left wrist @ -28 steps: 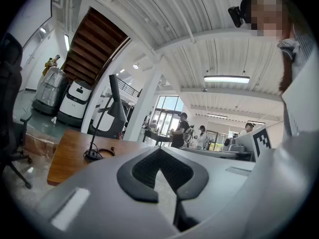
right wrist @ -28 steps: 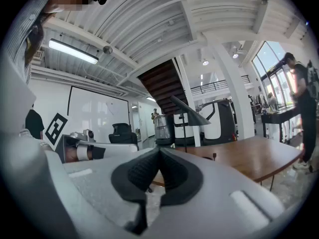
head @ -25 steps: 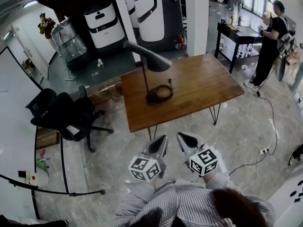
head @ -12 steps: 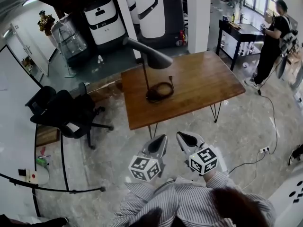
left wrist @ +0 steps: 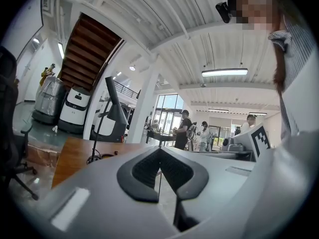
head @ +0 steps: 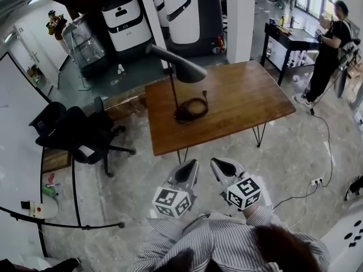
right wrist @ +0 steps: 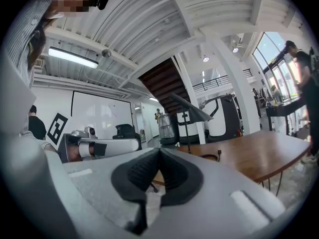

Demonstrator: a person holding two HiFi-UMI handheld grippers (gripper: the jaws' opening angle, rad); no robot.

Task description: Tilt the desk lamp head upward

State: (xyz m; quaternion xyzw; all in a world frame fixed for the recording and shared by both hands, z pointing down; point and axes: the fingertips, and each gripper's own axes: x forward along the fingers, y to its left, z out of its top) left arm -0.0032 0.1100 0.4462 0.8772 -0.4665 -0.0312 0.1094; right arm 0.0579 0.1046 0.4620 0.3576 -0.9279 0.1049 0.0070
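A dark grey desk lamp stands on the left part of the wooden table; its cone head slopes down to the right on a thin stem, above a round base ringed by its coiled cable. The lamp head also shows in the left gripper view and the lamp head in the right gripper view. My left gripper and right gripper hover side by side in front of the table's near edge, well short of the lamp. Both are shut with nothing between the jaws.
A black office chair stands left of the table. White machines line the back. A person stands by a small black table at the right. A cable runs over the floor to a power strip.
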